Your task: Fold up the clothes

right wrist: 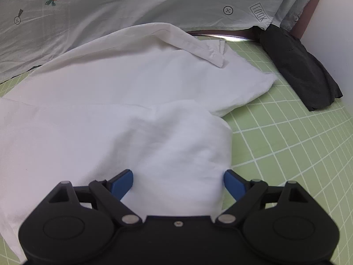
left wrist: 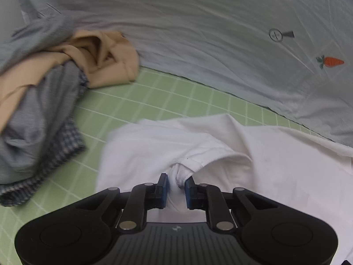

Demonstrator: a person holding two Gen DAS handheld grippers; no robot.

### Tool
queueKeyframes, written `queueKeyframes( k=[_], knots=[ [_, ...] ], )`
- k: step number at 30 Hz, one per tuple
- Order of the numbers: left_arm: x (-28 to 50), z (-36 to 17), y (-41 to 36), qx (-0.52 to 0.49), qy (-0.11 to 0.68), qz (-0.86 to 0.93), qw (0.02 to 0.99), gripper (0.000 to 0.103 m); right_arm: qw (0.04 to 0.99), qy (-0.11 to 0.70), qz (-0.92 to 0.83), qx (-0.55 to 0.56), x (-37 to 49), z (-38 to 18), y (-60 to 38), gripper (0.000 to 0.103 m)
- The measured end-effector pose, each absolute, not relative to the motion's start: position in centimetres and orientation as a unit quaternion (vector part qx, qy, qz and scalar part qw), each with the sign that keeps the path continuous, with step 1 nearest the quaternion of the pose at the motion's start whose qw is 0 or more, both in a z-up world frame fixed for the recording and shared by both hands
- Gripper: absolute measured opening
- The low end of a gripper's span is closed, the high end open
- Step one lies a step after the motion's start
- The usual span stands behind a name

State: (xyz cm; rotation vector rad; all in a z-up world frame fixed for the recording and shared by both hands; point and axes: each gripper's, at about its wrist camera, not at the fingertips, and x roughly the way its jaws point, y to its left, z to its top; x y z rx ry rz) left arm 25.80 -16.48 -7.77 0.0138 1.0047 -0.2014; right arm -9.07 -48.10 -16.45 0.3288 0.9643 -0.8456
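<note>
A white garment (left wrist: 253,161) lies crumpled on the green grid mat (left wrist: 154,97). My left gripper (left wrist: 176,184) is shut on a bunched fold of it near a hemmed edge. In the right wrist view the same white garment (right wrist: 132,101) spreads across the mat (right wrist: 286,143). My right gripper (right wrist: 178,182) is open, its blue pads on either side of a raised fold of the white cloth.
A heap of tan, grey and checked clothes (left wrist: 44,101) lies at the left. A pale sheet with a carrot print (left wrist: 220,33) hangs behind the mat. A folded black garment (right wrist: 302,70) lies at the far right, by a white wall (right wrist: 331,26).
</note>
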Motion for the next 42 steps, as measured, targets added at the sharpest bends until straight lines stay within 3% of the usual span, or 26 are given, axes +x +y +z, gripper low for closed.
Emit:
queueKeyframes(
  k=[4, 7, 10, 15, 20, 26, 33, 34, 36, 37, 38, 40, 42],
  knots=[
    [23.9, -5.1, -9.0, -0.012, 0.462, -0.033, 0.886, 0.017, 0.787, 0.450, -0.396, 0.148, -9.6, -16.4, -47.9, 0.090],
    [22.5, -6.3, -3.7, -0.021, 0.482, 0.043, 0.875, 0.018, 0.785, 0.449, -0.397, 0.157, -10.0, -16.5, -47.9, 0.090],
    [21.2, -8.4, 0.0, -0.070, 0.516, 0.078, 0.850, 0.027, 0.783, 0.443, -0.395, 0.186, -10.4, -16.6, -48.1, 0.090],
    [19.2, -7.5, -1.3, -0.079, 0.502, 0.060, 0.859, 0.040, 0.777, 0.438, -0.390, 0.228, -10.7, -17.0, -48.7, 0.090],
    [18.2, -5.0, -4.4, -0.080, 0.476, 0.024, 0.875, 0.062, 0.772, 0.431, -0.396, 0.249, -10.8, -17.2, -49.0, 0.090],
    [18.2, -3.9, -8.4, -0.131, 0.477, -0.044, 0.868, 0.068, 0.770, 0.424, -0.399, 0.262, -11.1, -17.2, -48.8, 0.090],
    [19.9, -8.2, -13.4, -0.168, 0.525, -0.061, 0.832, 0.075, 0.768, 0.417, -0.399, 0.278, -11.0, -17.3, -48.9, 0.089],
    [20.1, -8.8, -13.6, -0.169, 0.529, -0.053, 0.830, 0.073, 0.768, 0.414, -0.400, 0.280, -11.1, -17.3, -48.9, 0.085],
    [20.4, -9.6, -13.5, -0.172, 0.538, -0.047, 0.824, 0.049, 0.769, 0.409, -0.402, 0.282, -11.4, -17.2, -49.0, 0.071],
    [20.5, -9.9, -13.2, -0.176, 0.542, -0.047, 0.820, 0.026, 0.770, 0.406, -0.404, 0.281, -11.6, -17.1, -49.0, 0.057],
    [20.5, -10.0, -12.7, -0.182, 0.544, -0.043, 0.818, 0.010, 0.771, 0.402, -0.406, 0.280, -11.9, -17.0, -49.0, 0.041],
    [20.3, -9.7, -11.4, -0.202, 0.537, -0.042, 0.818, 0.010, 0.780, 0.384, -0.405, 0.284, -12.9, -16.8, -49.2, 0.019],
    [20.1, -8.9, -10.0, -0.208, 0.526, -0.044, 0.824, 0.009, 0.788, 0.365, -0.411, 0.276, -13.9, -15.9, -49.6, 0.011]
  ],
)
